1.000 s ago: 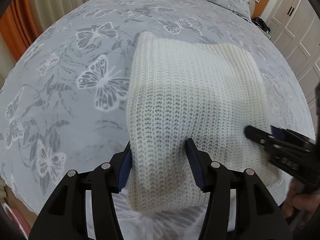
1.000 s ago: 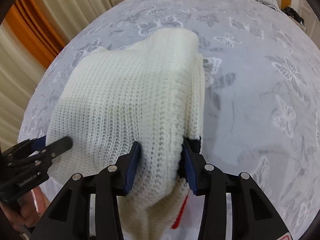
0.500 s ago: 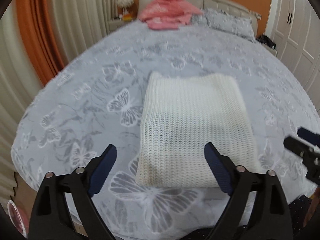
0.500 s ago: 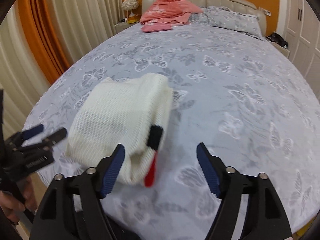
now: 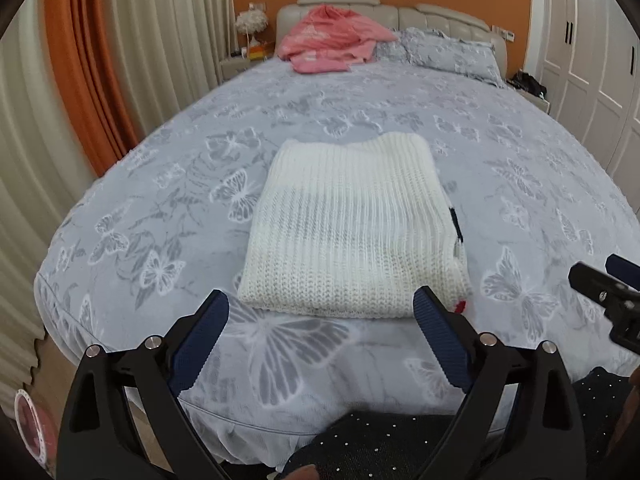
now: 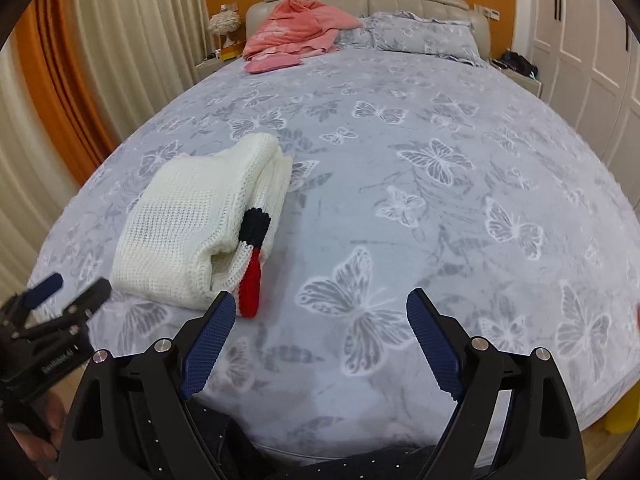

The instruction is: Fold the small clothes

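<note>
Folded cream-white knitted sweater (image 5: 352,232) with a black-and-red cuff (image 6: 253,256) poking from its side, flat on the grey butterfly-print bedspread (image 6: 440,208) near the foot edge. Left gripper (image 5: 320,330) just short of the sweater, blue-padded fingers (image 5: 200,340) spread wide, holding nothing. Right gripper (image 6: 320,332) beside the sweater, fingers likewise wide apart and empty. Pink garment (image 5: 332,42) well beyond the sweater, by the headboard.

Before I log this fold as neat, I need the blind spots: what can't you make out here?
- White sweater: inner layers, covered by its top panel, both views.
- Its far edge, behind its own bulk.
- Pink clothes: too small to identify.
- Right gripper: cut off by left view's edge.
</note>
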Available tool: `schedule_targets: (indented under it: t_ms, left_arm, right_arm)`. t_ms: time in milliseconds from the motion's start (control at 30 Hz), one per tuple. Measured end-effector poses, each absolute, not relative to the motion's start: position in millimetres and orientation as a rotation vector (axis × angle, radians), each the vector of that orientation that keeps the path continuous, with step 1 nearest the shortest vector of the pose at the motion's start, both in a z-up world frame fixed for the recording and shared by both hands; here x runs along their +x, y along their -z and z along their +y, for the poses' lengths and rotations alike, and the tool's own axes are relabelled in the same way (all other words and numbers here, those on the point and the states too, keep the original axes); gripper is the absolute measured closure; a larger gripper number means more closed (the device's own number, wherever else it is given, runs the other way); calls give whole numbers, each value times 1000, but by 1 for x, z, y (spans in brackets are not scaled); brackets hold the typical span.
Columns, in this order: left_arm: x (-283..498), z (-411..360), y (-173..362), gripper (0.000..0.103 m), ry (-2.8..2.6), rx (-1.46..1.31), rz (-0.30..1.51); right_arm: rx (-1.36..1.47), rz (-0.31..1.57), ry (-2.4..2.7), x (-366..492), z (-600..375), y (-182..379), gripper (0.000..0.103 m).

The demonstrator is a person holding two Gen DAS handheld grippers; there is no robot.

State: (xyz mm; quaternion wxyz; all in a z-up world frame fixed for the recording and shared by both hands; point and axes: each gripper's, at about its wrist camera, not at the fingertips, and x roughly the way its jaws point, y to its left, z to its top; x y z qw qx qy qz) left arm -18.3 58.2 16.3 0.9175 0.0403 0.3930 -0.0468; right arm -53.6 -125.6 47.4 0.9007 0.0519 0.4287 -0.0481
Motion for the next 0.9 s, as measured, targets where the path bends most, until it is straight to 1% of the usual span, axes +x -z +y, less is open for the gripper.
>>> schedule_targets:
  t_ms: [467, 900]
  left_arm:
    - [-24, 70, -12, 12, 69, 38, 809]
    - [-29, 61, -14, 12, 86, 78, 795]
  right_arm:
    - [-112, 886, 62, -56, -80, -39, 17]
    - [-49, 888, 78, -57, -87, -40, 17]
